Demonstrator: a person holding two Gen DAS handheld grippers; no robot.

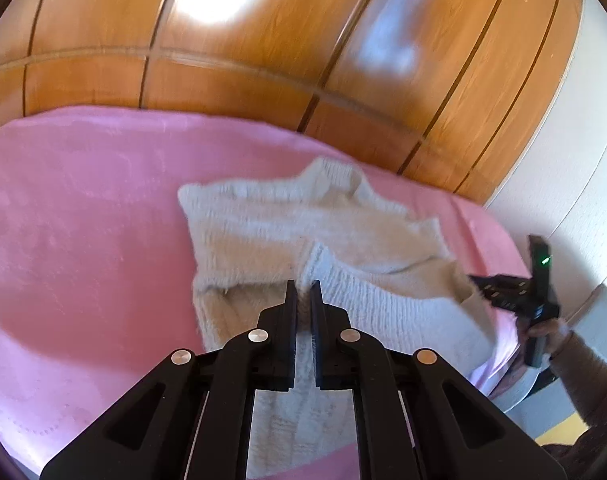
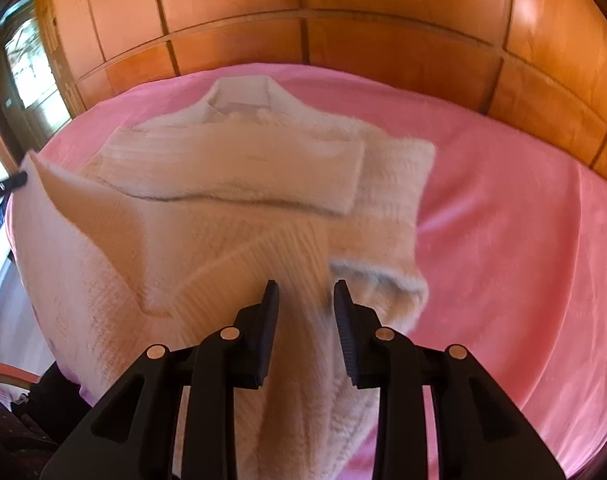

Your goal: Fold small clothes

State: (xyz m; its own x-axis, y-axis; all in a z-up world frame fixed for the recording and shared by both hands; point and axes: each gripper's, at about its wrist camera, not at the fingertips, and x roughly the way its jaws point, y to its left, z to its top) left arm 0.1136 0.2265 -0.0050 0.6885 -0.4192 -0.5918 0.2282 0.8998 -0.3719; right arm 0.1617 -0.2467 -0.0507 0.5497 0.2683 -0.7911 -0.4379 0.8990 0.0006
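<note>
Across the pink bed (image 2: 503, 208), a cream sweater (image 2: 231, 184) spread with sleeves folded in; left gripper (image 1: 303, 292) pinched shut on its knit near the hem, right gripper (image 2: 305, 296) parted, straddling fabric

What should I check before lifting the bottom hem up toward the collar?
1. Left gripper shut on the sweater: ok, knit fills the narrow gap.
2. Right gripper clamped on the hem: cannot tell; jaws stand apart with knit between them.
3. Sleeve folded across the chest: ok.
4. Collar lying flat: ok.
5. Sweater fully on the pink blanket: not ok, the near part hangs over the edge.
</note>
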